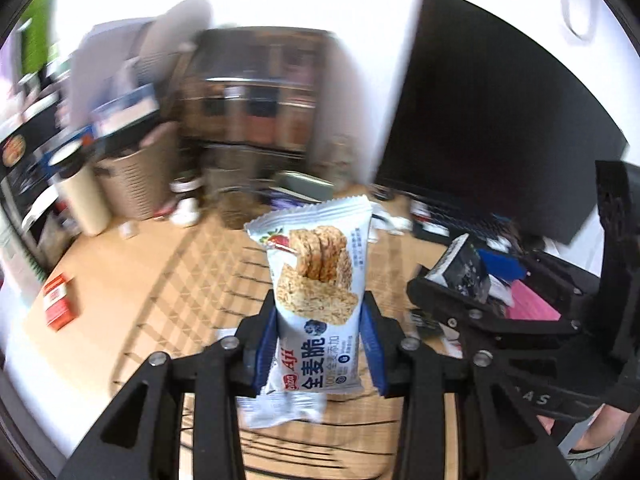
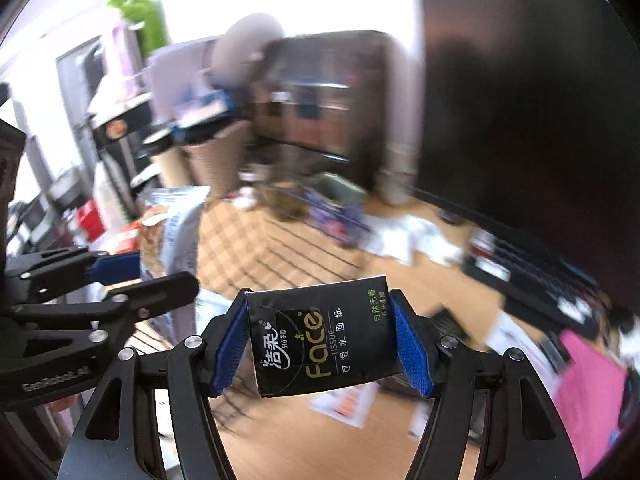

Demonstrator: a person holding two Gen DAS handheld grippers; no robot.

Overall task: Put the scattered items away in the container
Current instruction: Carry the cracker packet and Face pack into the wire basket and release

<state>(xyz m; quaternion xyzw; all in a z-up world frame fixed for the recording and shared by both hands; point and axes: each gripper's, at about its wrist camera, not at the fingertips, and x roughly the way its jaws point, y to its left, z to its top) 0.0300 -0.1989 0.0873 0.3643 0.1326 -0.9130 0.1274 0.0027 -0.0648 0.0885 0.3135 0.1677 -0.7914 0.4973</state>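
Holding: left gripper (image 1: pixel 318 354) clamps a whole-wheat cracker packet (image 1: pixel 316 300), long axis upright; right gripper (image 2: pixel 324 344) clamps a black tissue pack (image 2: pixel 324 334). Wire basket (image 2: pixel 288 236) lies ahead, below both, nearer the left.

A: What colours does the left gripper (image 1: pixel 320 340) carry?

B: Black arms with blue pads (image 1: pixel 265 354). Between them is a snack packet (image 1: pixel 316 300) in pale blue-white, printed with tan oat biscuits, a red strawberry, red and dark blue lettering.

A: And the right gripper (image 2: pixel 324 344)?

B: Also black with blue pads (image 2: pixel 412 350). Its tissue pack (image 2: pixel 324 334) is black, with gold-green "Face" lettering, white characters and a small green label.

A: Beyond the tools?

B: A light wooden table (image 1: pixel 160 264) crossed by a dark grid pattern, a red-and-white box (image 1: pixel 59 300) left of the left gripper, a pink sheet (image 2: pixel 592 392) right of the right gripper.
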